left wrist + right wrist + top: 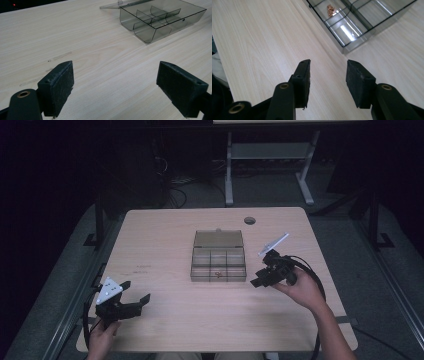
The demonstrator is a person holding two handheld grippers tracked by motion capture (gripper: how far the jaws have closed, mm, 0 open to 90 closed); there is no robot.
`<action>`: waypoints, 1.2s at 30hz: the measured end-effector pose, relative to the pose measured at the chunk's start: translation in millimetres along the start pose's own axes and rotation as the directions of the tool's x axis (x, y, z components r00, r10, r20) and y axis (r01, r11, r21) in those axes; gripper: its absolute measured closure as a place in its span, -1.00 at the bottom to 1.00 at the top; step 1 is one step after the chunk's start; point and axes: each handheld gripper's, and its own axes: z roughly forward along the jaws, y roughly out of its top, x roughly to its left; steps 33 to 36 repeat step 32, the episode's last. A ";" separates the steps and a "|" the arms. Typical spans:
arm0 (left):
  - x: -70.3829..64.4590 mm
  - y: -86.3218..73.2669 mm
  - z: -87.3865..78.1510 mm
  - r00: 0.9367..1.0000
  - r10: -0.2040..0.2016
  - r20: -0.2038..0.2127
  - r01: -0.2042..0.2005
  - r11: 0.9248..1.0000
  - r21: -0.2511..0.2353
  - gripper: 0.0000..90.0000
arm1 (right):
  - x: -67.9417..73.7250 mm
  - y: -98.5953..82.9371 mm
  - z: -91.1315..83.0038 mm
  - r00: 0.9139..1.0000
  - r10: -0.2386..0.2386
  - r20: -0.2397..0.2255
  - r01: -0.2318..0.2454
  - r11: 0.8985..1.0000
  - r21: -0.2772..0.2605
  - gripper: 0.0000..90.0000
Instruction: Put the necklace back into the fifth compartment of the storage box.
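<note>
A smoky clear compartment box stands mid-table with its lid laid open at the back. A small copper-coloured piece lies in a front compartment, also seen as the copper piece. My left gripper hovers near the table's front left, jaws wide open and empty; its own view has the left gripper pointing toward the box. My right gripper sits just right of the box's front corner. In its own view the right gripper is open a moderate gap over bare wood, beside the box.
The light wooden table has a round cable hole near its back edge. Behind it stand the white legs of another desk and floor cables. A cable trails from each gripper off the front edge.
</note>
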 end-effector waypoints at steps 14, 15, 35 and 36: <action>-1.3 -0.5 -0.4 1.000 0.005 0.001 -0.005 1.000 -0.003 -0.69 | 1.2 -39.4 -4.7 0.999 0.043 0.007 -0.043 0.999 -0.018 0.11; -1.5 -0.5 -0.7 1.000 0.007 0.002 -0.007 1.000 -0.003 -0.69 | 1.4 -42.1 -5.1 0.999 0.045 0.010 -0.045 0.999 -0.019 0.10; -0.3 -0.4 -1.6 1.000 0.016 0.001 -0.016 1.000 0.001 -0.69 | 36.8 -100.2 -11.2 0.994 0.090 0.059 -0.083 0.990 -0.118 -0.13; -0.3 -0.4 -1.6 1.000 0.016 0.001 -0.016 1.000 0.001 -0.69 | 36.8 -100.2 -11.2 0.994 0.090 0.059 -0.083 0.990 -0.118 -0.13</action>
